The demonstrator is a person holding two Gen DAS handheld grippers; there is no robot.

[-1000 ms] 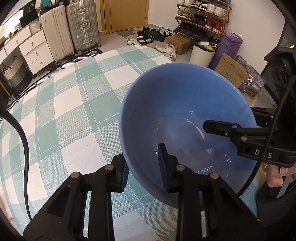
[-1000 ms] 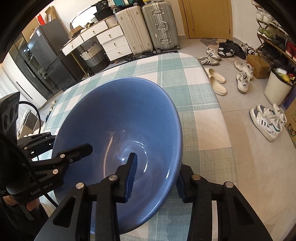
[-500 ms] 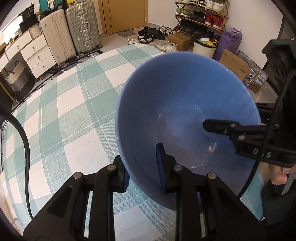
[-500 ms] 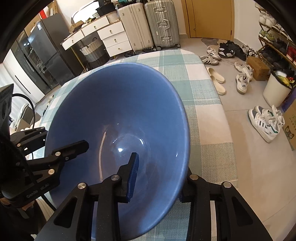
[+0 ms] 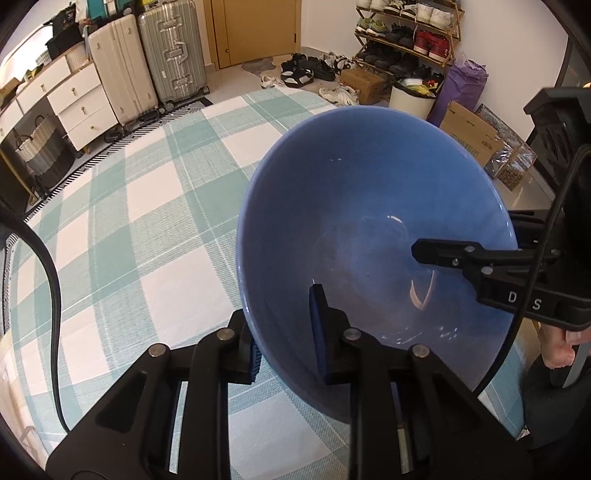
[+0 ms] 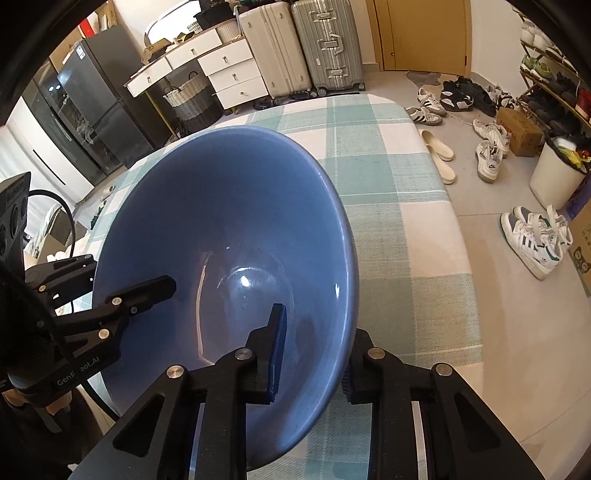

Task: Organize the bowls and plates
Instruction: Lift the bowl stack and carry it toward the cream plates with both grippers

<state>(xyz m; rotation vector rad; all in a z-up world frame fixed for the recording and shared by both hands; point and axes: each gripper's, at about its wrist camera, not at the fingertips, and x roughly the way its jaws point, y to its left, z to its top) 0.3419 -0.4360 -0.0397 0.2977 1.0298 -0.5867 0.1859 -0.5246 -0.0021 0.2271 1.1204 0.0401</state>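
Observation:
A large blue bowl (image 5: 369, 221) is held in the air over the green-and-white checked tablecloth (image 5: 147, 221) by both grippers. My left gripper (image 5: 284, 332) is shut on its near rim, one finger inside and one outside. My right gripper (image 6: 314, 354) is shut on the opposite rim in the same way; the bowl (image 6: 229, 240) fills that view. Each gripper shows in the other's view: the right one (image 5: 480, 266) and the left one (image 6: 122, 302). The bowl is empty. No plates or other bowls are in view.
The table's far edge (image 6: 424, 147) drops to a floor with scattered shoes (image 6: 535, 240), a white bin (image 6: 557, 177) and cardboard boxes (image 5: 469, 129). Suitcases (image 5: 147, 59), white drawers (image 5: 74, 99) and a shoe rack (image 5: 406, 26) stand beyond. A black cable (image 5: 48, 280) hangs at left.
The bowl has risen and tilted a little in both grips, and both grippers have moved with it. Both grips on the rim are unchanged.

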